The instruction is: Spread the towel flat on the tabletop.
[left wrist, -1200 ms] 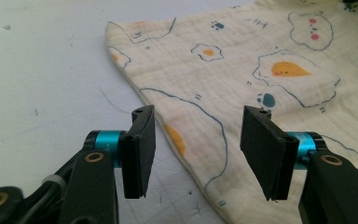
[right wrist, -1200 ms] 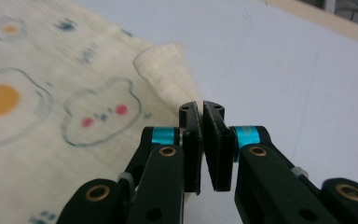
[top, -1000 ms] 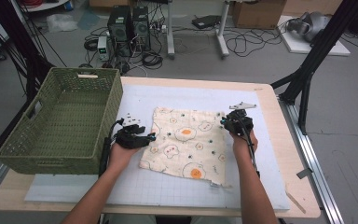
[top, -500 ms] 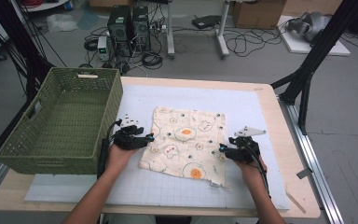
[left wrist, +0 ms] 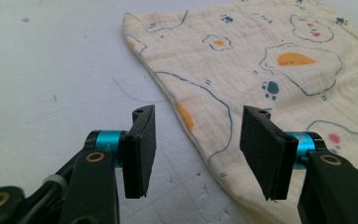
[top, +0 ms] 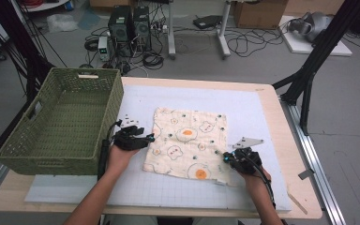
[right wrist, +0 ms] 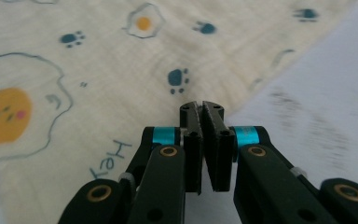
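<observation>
Cloth (top: 187, 143) flat on table (top: 272, 122), basket (top: 61, 122) to its left

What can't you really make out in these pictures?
- Whether the right gripper pinches the cloth: in the right gripper view its shut fingers hide the spot at the cloth's edge.
- The cloth's near right corner in the high view: the right gripper covers it.
- The basket floor: too coarse in the high view to tell if anything small lies there.
- The cloth's far side: cut off in the left gripper view.

Patterned cloth (top: 187, 143) lies flat mid-table. Left gripper (top: 143, 139) at its 9 o'clock edge; right gripper (top: 228, 159) at its 4 o'clock corner. Green basket (top: 61, 123) at table's 9 o'clock.
</observation>
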Tool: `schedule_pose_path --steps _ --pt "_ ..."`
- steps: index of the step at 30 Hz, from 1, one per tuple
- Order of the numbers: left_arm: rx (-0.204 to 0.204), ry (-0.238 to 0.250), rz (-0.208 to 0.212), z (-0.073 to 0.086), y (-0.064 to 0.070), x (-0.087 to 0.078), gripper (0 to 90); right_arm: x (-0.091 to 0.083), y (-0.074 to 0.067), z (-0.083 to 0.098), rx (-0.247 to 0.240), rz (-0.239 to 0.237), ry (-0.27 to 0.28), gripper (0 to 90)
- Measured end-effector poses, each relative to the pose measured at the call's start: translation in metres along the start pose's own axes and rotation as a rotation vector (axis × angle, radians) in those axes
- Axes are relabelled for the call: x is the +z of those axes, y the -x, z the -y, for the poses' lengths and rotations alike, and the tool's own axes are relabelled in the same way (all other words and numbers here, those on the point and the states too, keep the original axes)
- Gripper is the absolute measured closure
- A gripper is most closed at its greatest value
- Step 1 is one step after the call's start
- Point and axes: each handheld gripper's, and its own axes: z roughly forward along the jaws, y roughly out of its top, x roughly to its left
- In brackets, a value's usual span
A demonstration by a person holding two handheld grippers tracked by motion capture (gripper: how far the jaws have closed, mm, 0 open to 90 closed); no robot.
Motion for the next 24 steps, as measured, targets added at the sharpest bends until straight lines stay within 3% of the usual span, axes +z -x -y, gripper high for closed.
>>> schedule_pose_path --steps 2,4,8,11,14,15,18,20,24 --pt "-0.001 -0.002 0.002 0.000 0.001 0.000 46.0 -0.003 0.011 0.004 0.068 0.006 0.006 86.1" --pt "-0.005 0.000 0.005 0.000 0.001 0.001 45.9 -0.004 0.019 0.009 0.106 -0.007 0.025 77.7" --pt "-0.034 0.014 0.012 -0.001 0.003 0.006 45.8 -0.008 0.021 0.011 0.122 0.007 0.061 60.6" --pt "-0.057 0.017 0.019 -0.005 0.003 0.013 44.9 -0.011 0.022 0.011 0.144 0.022 0.098 53.3" --pt "-0.055 0.010 0.012 -0.013 0.002 0.020 42.3 -0.014 0.023 0.012 0.150 0.033 0.117 52.0" --pt "-0.054 0.032 0.008 -0.016 0.001 0.022 42.3 -0.015 0.023 0.011 0.150 0.041 0.128 52.2" --pt "-0.069 0.014 0.004 -0.024 -0.002 0.032 41.8 -0.017 0.022 0.010 0.153 0.047 0.152 52.5" --pt "-0.086 0.019 0.008 -0.030 -0.004 0.039 41.9 -0.017 0.022 0.009 0.148 0.046 0.149 52.6" --pt "-0.072 -0.013 -0.019 -0.038 -0.008 0.055 42.2 -0.015 0.021 0.009 0.133 0.041 0.139 52.7"
